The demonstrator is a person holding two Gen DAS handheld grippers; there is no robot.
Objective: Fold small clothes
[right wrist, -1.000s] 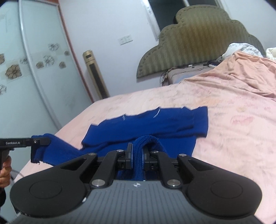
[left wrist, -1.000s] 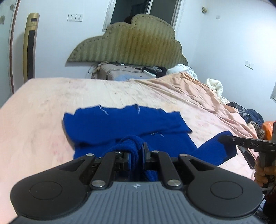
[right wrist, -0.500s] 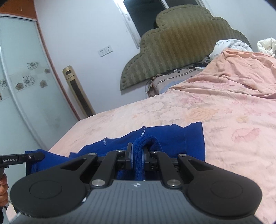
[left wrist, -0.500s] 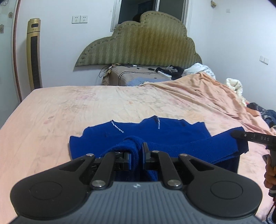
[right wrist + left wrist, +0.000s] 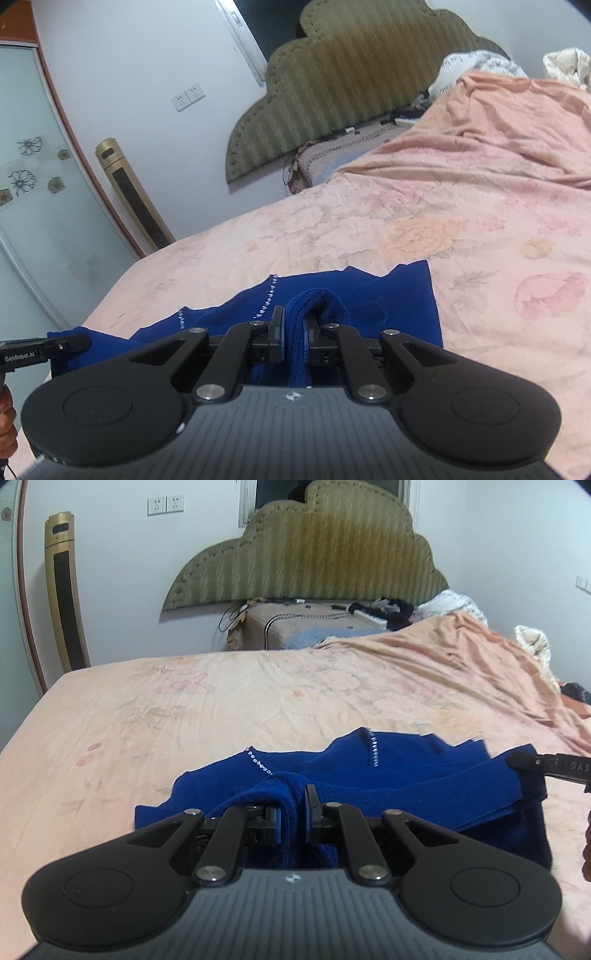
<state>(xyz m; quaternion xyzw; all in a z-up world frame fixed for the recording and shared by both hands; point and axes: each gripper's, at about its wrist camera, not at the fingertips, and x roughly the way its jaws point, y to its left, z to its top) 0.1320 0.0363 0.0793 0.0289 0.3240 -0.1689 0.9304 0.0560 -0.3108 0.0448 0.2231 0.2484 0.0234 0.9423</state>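
Note:
A small royal-blue knit top (image 5: pixel 369 771) with rhinestone lines lies on the pink floral bed sheet (image 5: pixel 221 709), its near hem lifted. My left gripper (image 5: pixel 293 805) is shut on a bunched fold of the near hem. My right gripper (image 5: pixel 293 325) is shut on another fold of the same hem. The top also shows in the right wrist view (image 5: pixel 388 295). The lifted hem stretches between the two grippers over the flat upper part. Each gripper's tip shows at the edge of the other's view, the right one (image 5: pixel 524 761) and the left one (image 5: pixel 70 341).
An olive padded headboard (image 5: pixel 306 550) stands at the far wall, with a bedside box (image 5: pixel 295 627) of clutter below it. A gold tower fan (image 5: pixel 64 590) stands far left. A peach blanket (image 5: pixel 480 653) and piled clothes cover the bed's right side.
Both grippers have carried the near hem forward and up over the top. The flat far part looks shorter and closer, and the views have tilted up towards the headboard.

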